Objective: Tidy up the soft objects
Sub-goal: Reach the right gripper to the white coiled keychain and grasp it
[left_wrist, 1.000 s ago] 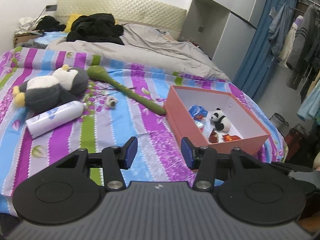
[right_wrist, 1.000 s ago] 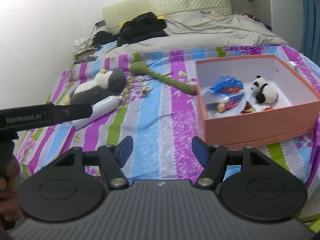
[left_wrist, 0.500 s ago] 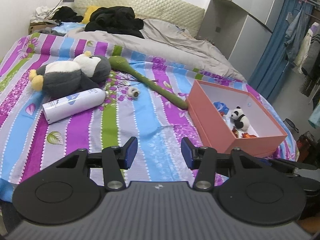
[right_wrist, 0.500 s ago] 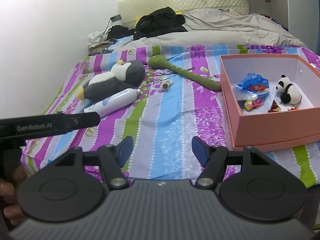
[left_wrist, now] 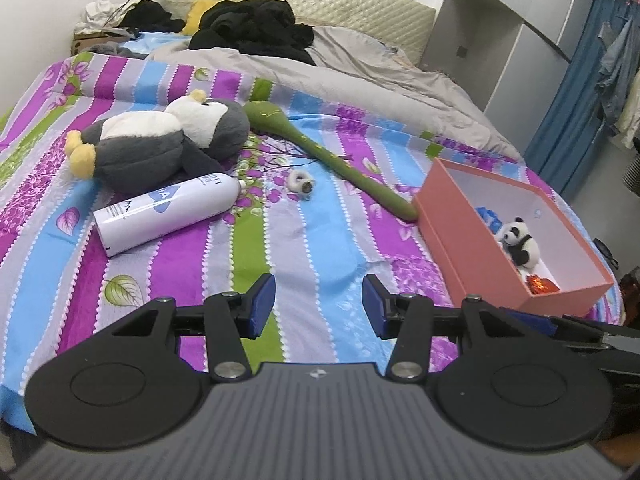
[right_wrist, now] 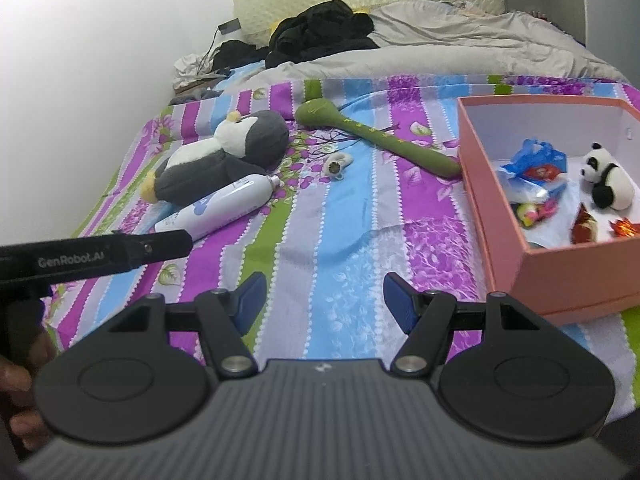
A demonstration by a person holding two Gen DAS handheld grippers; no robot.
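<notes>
A grey and white plush penguin (left_wrist: 160, 144) (right_wrist: 224, 152) lies on the striped bedspread at the left. A long green soft toy (left_wrist: 332, 156) (right_wrist: 380, 136) lies beyond it, its end by the pink box (left_wrist: 452, 236) (right_wrist: 560, 268). A small panda plush (left_wrist: 518, 240) (right_wrist: 606, 180) sits inside the box with wrappers. A small white fluffy item (left_wrist: 301, 182) (right_wrist: 338, 164) lies mid-bed. My left gripper (left_wrist: 319, 306) and right gripper (right_wrist: 323, 300) are both open and empty, held above the near part of the bed.
A white spray bottle (left_wrist: 168, 212) (right_wrist: 216, 208) lies beside the penguin. A grey duvet (left_wrist: 360, 76) and black clothes (left_wrist: 252, 28) cover the far bed. A wardrobe (left_wrist: 520, 40) and hanging clothes stand right. The left gripper's body (right_wrist: 96, 256) shows in the right wrist view.
Both grippers have swung left and moved in towards the bed; the penguin, bottle and green toy now sit nearer the middle of each view. The jaws stayed open.
</notes>
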